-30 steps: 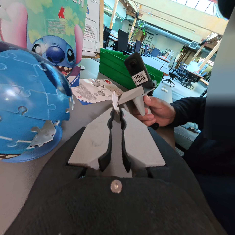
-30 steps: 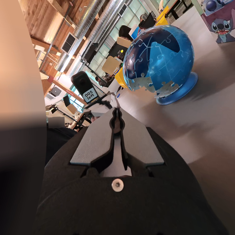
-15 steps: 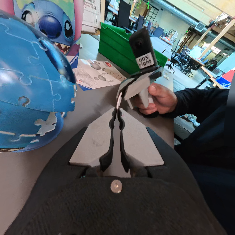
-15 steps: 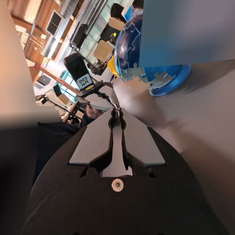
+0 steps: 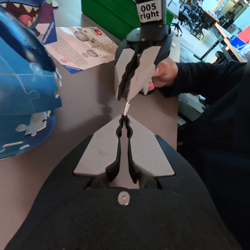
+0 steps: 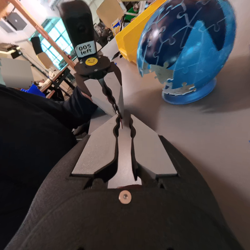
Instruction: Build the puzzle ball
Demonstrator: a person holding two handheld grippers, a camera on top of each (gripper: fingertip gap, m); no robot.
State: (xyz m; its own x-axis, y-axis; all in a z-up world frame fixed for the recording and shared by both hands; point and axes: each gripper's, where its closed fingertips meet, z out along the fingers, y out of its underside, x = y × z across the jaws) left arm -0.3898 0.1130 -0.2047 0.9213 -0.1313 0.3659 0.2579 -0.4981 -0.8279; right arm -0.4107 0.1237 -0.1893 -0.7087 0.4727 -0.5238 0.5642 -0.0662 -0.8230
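Note:
The blue puzzle ball [image 5: 24,83] sits on its blue stand on the grey table at the left, with open gaps showing grey piece backs; it also shows in the right wrist view [image 6: 189,47]. My left gripper [image 5: 124,117] is shut on a thin white puzzle piece [image 5: 126,108], seen edge-on. My right gripper [image 6: 124,117] faces it tip to tip with its jaws open, and the puzzle piece [image 6: 120,122] lies against its left finger. In the left wrist view the right gripper [image 5: 123,98] points down at the piece. In the right wrist view the left gripper [image 6: 119,112] pinches the piece.
A green bin [image 5: 110,17], a folded leaflet [image 5: 81,47] and the puzzle box [image 5: 44,27] lie behind the ball. A yellow bin [image 6: 129,36] stands beyond it. The table edge [image 5: 177,108] runs close on the right, by a person's hand [image 5: 165,75]. My two grippers' fingertips are within a few centimetres of each other.
The right gripper, shut on the piece before, has opened. The left gripper has closed on the piece. Both grippers have turned to face each other tip to tip.

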